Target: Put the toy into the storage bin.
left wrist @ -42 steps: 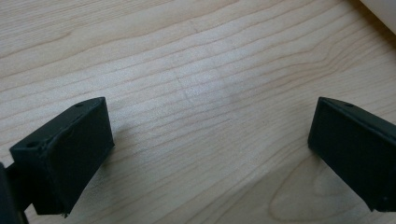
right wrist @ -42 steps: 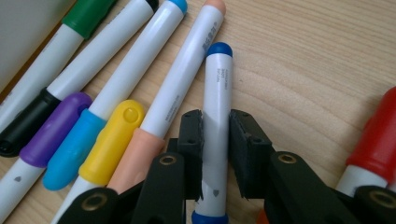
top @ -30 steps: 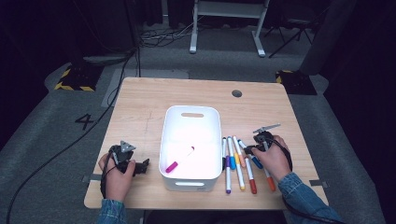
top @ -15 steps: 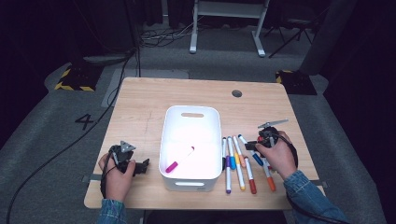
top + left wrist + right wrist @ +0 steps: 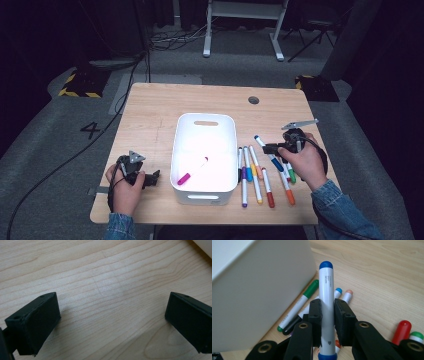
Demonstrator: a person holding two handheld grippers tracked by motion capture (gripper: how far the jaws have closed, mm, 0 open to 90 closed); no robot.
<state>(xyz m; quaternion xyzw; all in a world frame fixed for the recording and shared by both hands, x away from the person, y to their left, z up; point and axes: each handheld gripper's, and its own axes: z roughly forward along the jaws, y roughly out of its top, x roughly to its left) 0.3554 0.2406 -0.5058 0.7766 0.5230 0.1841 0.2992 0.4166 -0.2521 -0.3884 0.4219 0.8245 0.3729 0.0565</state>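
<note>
The right gripper (image 5: 327, 312) pinched a blue marker (image 5: 326, 302) mid-barrel between its fingers, lifted at the right of the high view beside the white bin (image 5: 205, 152), where a pink marker (image 5: 192, 171) already lay. With so narrow a hold, the marker could pivot or slip and land among the loose markers (image 5: 255, 172) on the desk (image 5: 150, 120). At lower left, the left gripper (image 5: 112, 322) rested with fingers spread, holding nothing.

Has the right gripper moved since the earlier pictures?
Yes. The right gripper, shut on the blue marker, has moved away from the row of markers, toward the white bin.
</note>
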